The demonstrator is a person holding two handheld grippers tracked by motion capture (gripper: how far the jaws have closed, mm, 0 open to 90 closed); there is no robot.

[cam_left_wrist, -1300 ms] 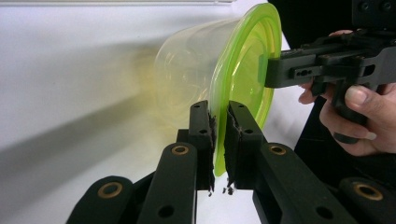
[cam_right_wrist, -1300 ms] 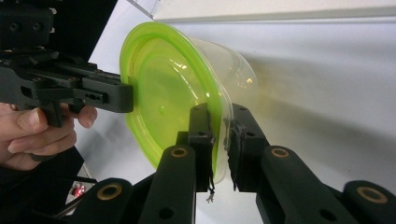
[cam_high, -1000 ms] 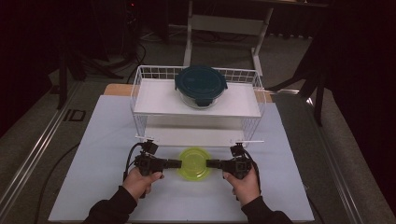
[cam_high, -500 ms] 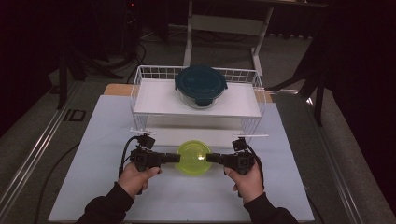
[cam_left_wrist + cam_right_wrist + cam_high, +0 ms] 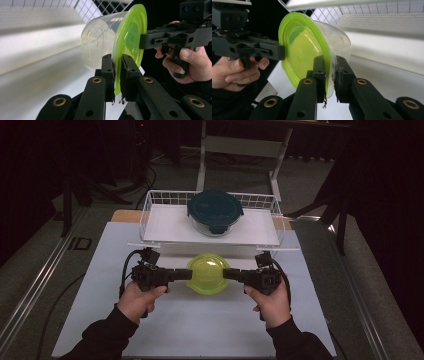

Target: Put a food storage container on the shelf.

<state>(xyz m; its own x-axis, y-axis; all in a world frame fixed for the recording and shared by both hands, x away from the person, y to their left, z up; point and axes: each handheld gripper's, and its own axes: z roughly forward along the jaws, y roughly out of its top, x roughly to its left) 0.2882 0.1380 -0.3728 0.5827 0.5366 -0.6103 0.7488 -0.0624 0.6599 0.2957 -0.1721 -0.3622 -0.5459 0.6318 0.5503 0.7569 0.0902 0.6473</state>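
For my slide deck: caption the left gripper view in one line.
Left tongs clamp the rim of a round clear plastic container with lime-green lid; right tongs grip its opposite edge.

A dark lab or studio: black drapes, floor cables (image 5: 150, 172), a white table (image 5: 200, 320), metal stands (image 5: 240, 145).

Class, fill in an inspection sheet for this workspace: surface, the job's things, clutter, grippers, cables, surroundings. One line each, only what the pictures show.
Surface: white table top, bare in front of the hands.
Job's things: clear container with green lid, gripped at opposite edges of its lid rim.
Clutter: white wire basket behind, holding a glass container with dark teal lid.
Grippers: left gripper and right gripper both shut on the green lid's rim.
Cables: black cable loops from the left gripper.
Surroundings: dark room, grey floor, metal stand behind the table.
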